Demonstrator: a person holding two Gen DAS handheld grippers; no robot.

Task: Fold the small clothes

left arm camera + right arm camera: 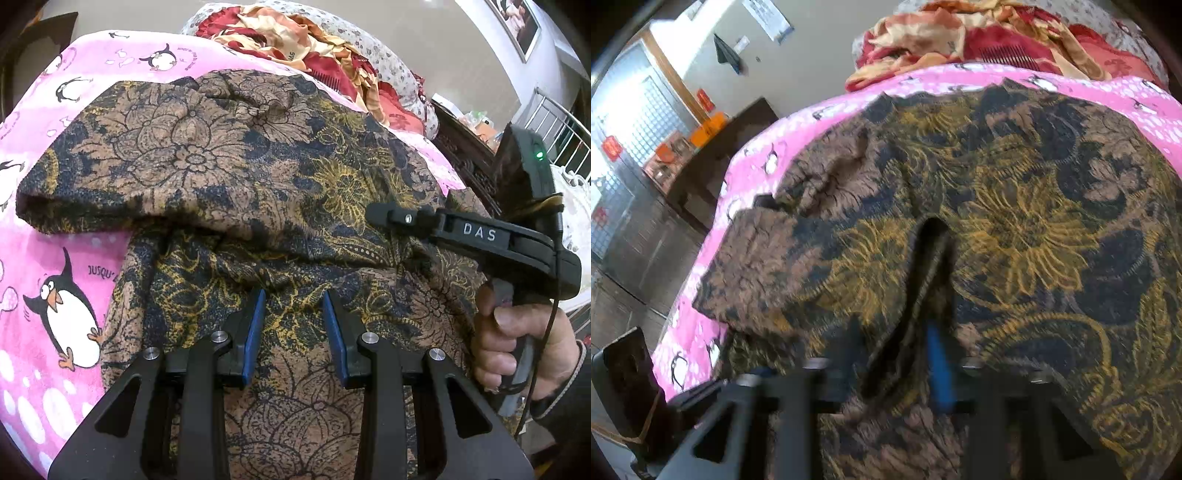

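Note:
A brown, black and yellow floral garment (pixel 207 155) lies spread over a pink penguin blanket (pixel 44 258), its top layer folded over. My left gripper (pixel 294 325) hovers low above the near part with its blue pads (pixel 255 332) apart and flat cloth showing in the gap. The right gripper (pixel 376 214) comes in from the right in a person's hand (pixel 517 343), its tip on the garment. In the blurred right wrist view the right gripper (pixel 897 332) straddles a raised fold of the garment (pixel 1015 221). One blue pad (pixel 940 369) shows clear beside that fold.
A heap of red and cream floral cloth (pixel 295 44) lies beyond the blanket, seen as floral cloth (pixel 960 33) at the top of the right wrist view. Dark wooden furniture (pixel 469 155) stands at the right, and a dark cabinet (pixel 713 155) past the blanket's edge (pixel 960 74).

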